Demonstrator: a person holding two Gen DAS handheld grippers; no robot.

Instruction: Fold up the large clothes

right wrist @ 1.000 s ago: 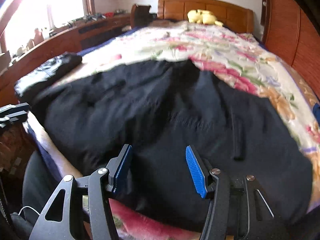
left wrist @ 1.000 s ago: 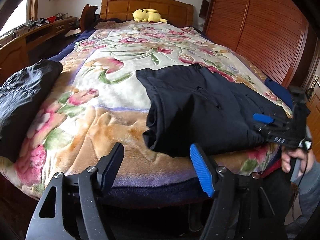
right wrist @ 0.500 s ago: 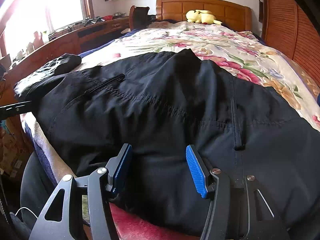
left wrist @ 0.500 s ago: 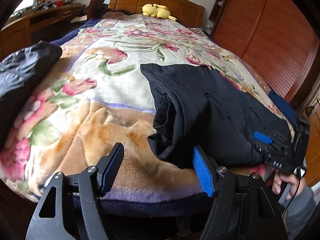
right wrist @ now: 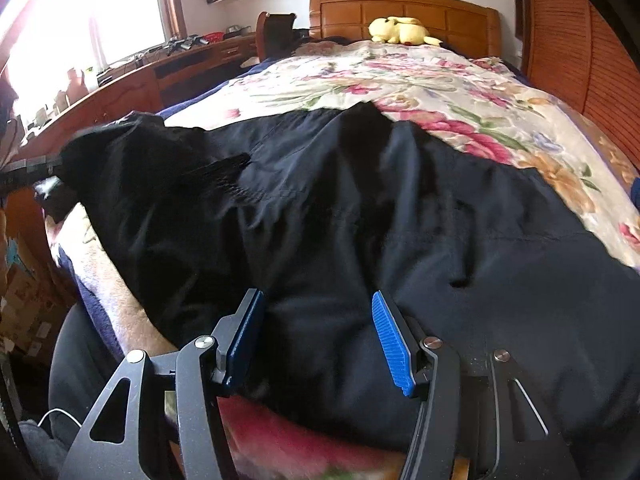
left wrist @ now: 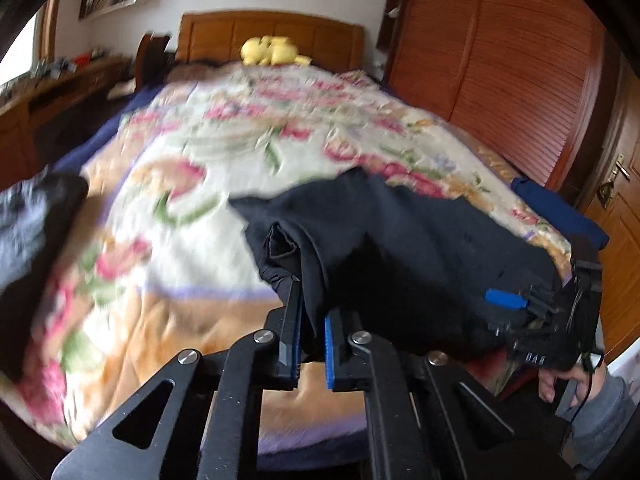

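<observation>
Black trousers (left wrist: 400,240) lie folded across the near end of a bed with a floral blanket (left wrist: 224,152). My left gripper (left wrist: 312,320) is shut on the near left edge of the trousers and lifts it slightly. In the right wrist view the trousers (right wrist: 360,208) fill the middle. My right gripper (right wrist: 320,328) is open, its blue pads on either side of the near hem, resting over the cloth. The right gripper also shows in the left wrist view (left wrist: 532,312) at the trousers' right edge.
A second dark garment (left wrist: 28,236) lies at the bed's left edge. A yellow plush toy (left wrist: 272,50) sits by the wooden headboard. A wooden wardrobe (left wrist: 520,60) stands to the right, a long desk (right wrist: 132,80) to the left. A blue item (left wrist: 560,208) lies at the bed's right edge.
My left gripper has moved in and closed on the trousers' left edge, lifting it. The right gripper stays open at the near hem.
</observation>
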